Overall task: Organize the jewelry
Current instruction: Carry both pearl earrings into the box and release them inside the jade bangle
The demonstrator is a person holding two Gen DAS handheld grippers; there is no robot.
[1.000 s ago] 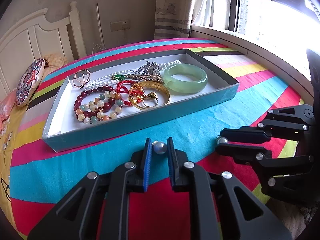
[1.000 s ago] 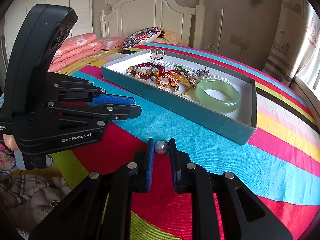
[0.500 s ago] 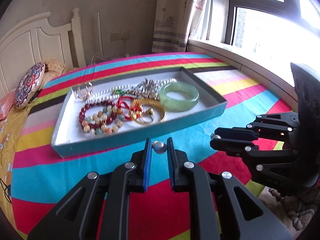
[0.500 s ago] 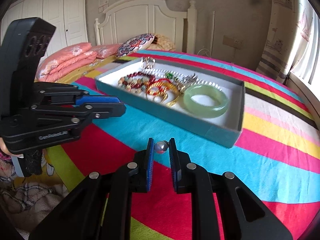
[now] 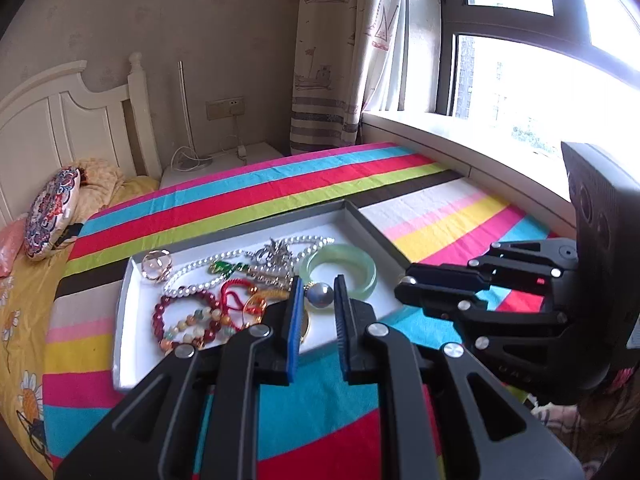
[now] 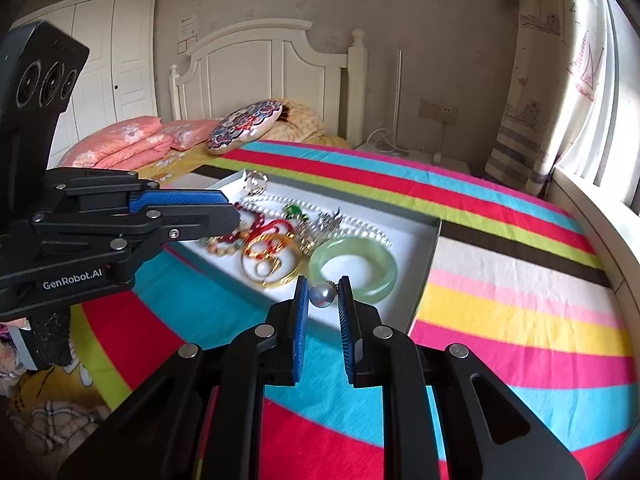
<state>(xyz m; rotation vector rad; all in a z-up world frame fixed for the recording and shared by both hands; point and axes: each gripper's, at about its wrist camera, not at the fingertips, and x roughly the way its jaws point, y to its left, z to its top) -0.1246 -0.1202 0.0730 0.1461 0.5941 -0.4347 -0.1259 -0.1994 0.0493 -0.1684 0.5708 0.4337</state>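
Note:
My left gripper (image 5: 317, 295) is shut on a grey pearl earring (image 5: 320, 294) and holds it in the air above the near edge of the jewelry tray (image 5: 127, 320). My right gripper (image 6: 323, 295) is shut on a second grey pearl earring (image 6: 322, 294), also raised near the tray's front edge (image 6: 434, 240). The tray holds a green jade bangle (image 5: 340, 274), a pearl necklace (image 5: 192, 280), a red bead bracelet (image 5: 168, 308), a gold bangle (image 6: 276, 264) and a ring (image 5: 154, 264). Each gripper shows in the other's view: the right one (image 5: 404, 282), the left one (image 6: 236, 216).
The tray lies on a bed with a bright striped cover (image 5: 280, 184). A patterned round cushion (image 5: 52, 212) and pink pillows (image 6: 120, 144) lie near the white headboard (image 6: 260, 76). A window sill (image 5: 460, 148) runs along the right.
Both grippers have risen and moved forward toward the tray, each still holding its pearl earring. The tray now sits lower and nearer beneath the fingertips.

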